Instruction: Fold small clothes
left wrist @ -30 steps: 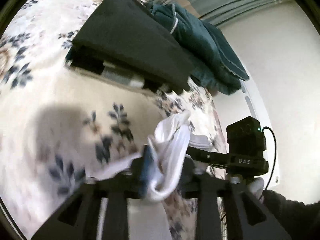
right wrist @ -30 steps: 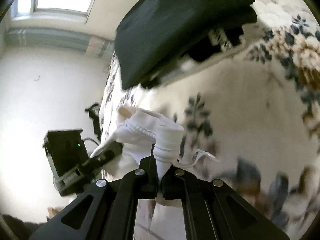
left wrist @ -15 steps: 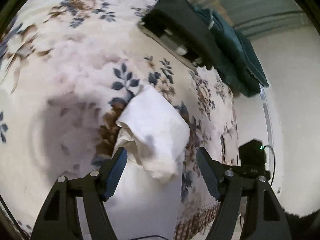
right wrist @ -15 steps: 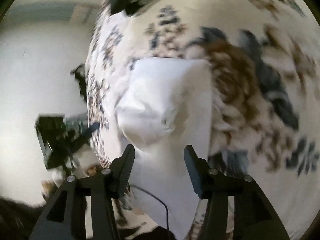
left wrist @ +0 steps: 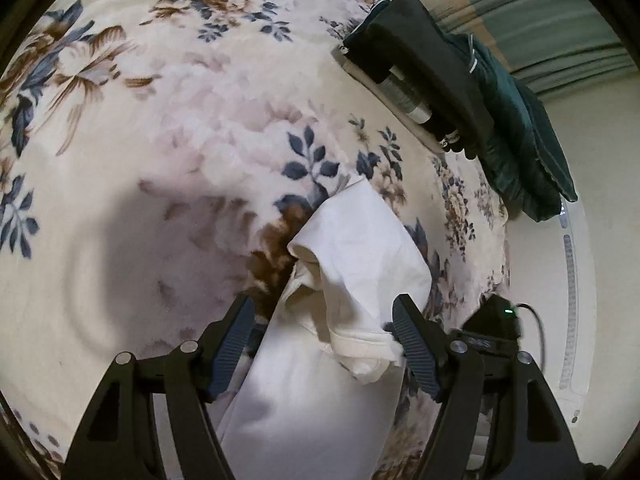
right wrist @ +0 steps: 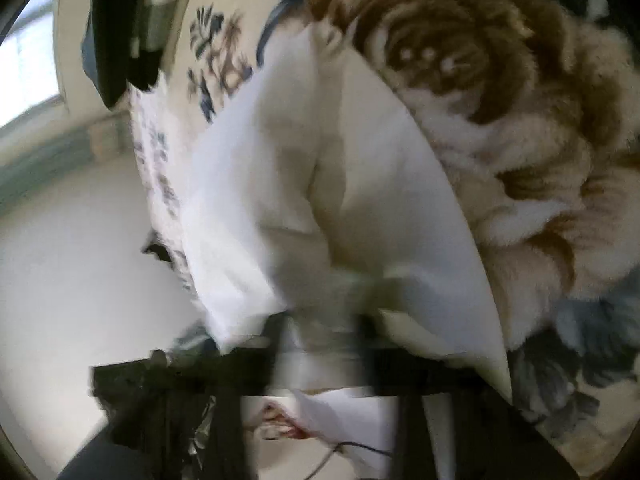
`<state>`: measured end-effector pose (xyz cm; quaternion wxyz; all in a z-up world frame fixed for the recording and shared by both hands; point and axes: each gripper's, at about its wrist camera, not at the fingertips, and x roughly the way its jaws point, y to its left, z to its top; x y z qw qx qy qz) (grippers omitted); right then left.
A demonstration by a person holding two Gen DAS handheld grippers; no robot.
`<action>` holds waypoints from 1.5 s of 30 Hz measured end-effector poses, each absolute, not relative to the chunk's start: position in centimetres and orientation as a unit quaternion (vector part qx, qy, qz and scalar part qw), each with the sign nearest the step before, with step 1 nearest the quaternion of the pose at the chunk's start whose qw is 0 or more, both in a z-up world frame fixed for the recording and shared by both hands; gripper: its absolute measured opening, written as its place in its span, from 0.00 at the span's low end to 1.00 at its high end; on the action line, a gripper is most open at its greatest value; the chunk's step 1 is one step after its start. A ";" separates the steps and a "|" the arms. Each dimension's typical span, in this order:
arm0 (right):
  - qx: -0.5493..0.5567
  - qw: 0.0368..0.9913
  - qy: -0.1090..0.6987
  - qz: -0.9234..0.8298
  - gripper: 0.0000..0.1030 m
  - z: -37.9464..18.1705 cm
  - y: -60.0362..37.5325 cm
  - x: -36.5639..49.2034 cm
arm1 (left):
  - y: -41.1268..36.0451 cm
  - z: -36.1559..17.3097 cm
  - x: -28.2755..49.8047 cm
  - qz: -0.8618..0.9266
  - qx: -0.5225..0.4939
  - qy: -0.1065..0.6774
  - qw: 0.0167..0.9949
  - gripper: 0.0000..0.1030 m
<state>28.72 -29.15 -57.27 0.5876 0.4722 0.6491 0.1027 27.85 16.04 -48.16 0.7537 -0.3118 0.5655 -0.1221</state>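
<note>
A small white garment (left wrist: 360,264) lies partly folded on a floral blanket (left wrist: 168,128), its near end bunched between my left fingers. My left gripper (left wrist: 322,344) is open and hovers just above it, the right fingertip touching a fold. In the right wrist view the same white garment (right wrist: 320,184) fills the middle, very close and blurred. My right gripper (right wrist: 324,344) is smeared by motion low over the cloth; its jaws look apart, but whether they hold cloth is unclear.
A stack of folded dark clothes (left wrist: 420,60) and a dark green garment (left wrist: 520,128) lie at the far right of the blanket, near a curtain. The blanket's edge and a pale wall lie to the right. The dark stack shows in the right wrist view (right wrist: 120,28).
Both grippers let go of the white garment and it dropped onto the blanket. They have since opened and drawn back; the right one is now moving close over the cloth.
</note>
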 end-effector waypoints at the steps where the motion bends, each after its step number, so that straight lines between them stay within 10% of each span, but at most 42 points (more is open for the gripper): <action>1: 0.457 0.598 0.649 0.110 0.07 -56.3 -29.3 28.5 | 16.1 -48.2 27.8 -0.122 -0.315 0.565 0.753 0.68; 14: 0.453 0.602 0.652 0.081 0.08 -54.9 -34.4 26.3 | 12.0 -52.9 30.5 -0.136 -0.291 0.614 0.721 0.67; 15: 0.461 0.590 0.657 0.087 0.16 -55.7 -34.1 26.4 | 11.4 -53.1 30.5 -0.137 -0.277 0.615 0.725 0.63; 18: 0.469 0.568 0.669 0.094 0.46 -57.5 -32.7 26.3 | 10.0 -52.7 30.3 -0.146 -0.233 0.615 0.739 0.07; 20: 0.481 0.552 0.673 0.102 0.45 -58.4 -32.1 26.0 | 10.1 -51.9 29.9 -0.152 -0.243 0.602 0.745 0.07; 22: 0.490 0.564 0.657 0.102 0.13 -58.2 -31.2 25.9 | 10.5 -51.3 29.6 -0.157 -0.268 0.595 0.741 0.07; 25: 0.497 0.578 0.639 0.103 0.09 -56.9 -31.4 25.5 | 11.4 -50.3 28.5 -0.158 -0.312 0.587 0.730 0.07; 32: 0.435 0.588 0.677 0.086 0.09 -55.4 -32.6 24.1 | 11.1 -53.0 25.5 -0.150 -0.292 0.647 0.688 0.11; 38: 0.389 0.592 0.703 0.063 0.42 -55.2 -34.1 24.5 | 13.5 -51.6 25.6 -0.134 -0.275 0.649 0.697 0.52; 45: 0.471 0.647 0.597 0.058 0.42 -51.7 -37.9 27.6 | 12.6 -48.3 33.3 -0.177 -0.304 0.569 0.743 0.55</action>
